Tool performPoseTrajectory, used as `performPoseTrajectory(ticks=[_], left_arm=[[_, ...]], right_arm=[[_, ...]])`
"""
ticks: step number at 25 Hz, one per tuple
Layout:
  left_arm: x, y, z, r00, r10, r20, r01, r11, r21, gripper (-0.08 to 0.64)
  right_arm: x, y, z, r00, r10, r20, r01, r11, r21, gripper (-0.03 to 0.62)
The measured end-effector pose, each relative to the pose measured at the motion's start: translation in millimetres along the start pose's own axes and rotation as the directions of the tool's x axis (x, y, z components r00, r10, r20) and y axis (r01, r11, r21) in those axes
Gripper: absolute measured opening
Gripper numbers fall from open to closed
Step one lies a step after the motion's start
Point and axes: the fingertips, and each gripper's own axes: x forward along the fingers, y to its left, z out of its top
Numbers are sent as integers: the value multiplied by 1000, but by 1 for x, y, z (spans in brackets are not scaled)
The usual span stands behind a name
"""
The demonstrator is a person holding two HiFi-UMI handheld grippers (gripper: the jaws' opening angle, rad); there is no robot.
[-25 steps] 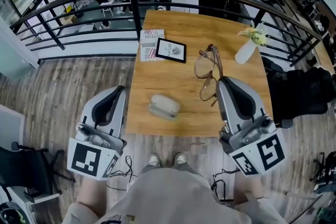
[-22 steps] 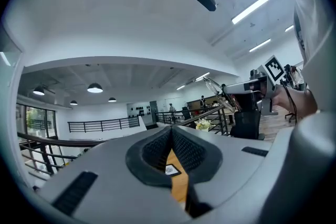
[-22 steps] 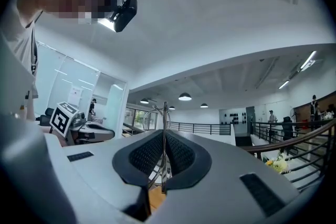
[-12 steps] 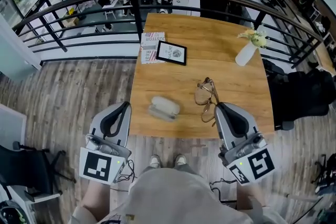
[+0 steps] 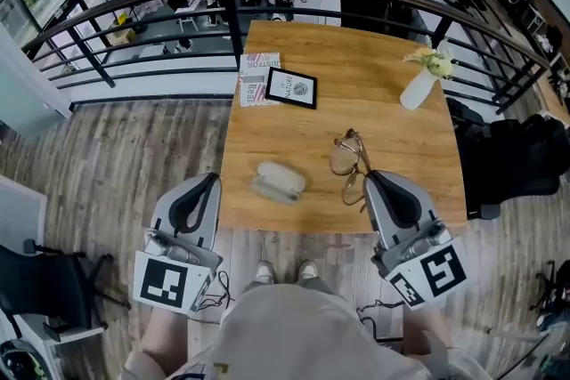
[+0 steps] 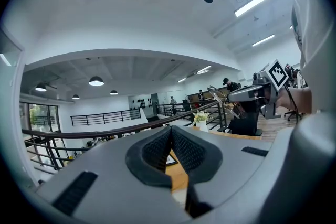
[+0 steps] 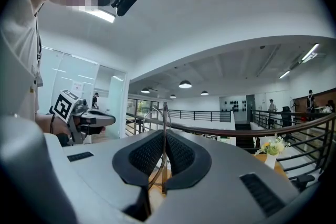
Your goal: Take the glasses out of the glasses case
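R gripper [image 5: 370,184] is clamping the glasses [image 5: 349,163] by a thin frame part, jaws almost fully closed. Vs. 1 s ago, it is holding them lower and nearer, over the near-right of the table [image 5: 356,76]. The glasses case [image 5: 279,181] is lying apart to the left. L gripper [image 5: 207,188] is hanging closed and empty, also lower. Judgement: extraction done, set-down pending.
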Motion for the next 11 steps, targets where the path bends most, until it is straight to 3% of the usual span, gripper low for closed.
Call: performPoseTrajectory(ticks=[11], left_arm=[[1, 1, -7, 1000, 0, -4, 0, 1000, -17, 15]], right_arm=[[1, -3, -5, 1000, -18, -8, 18, 1000, 6, 38]])
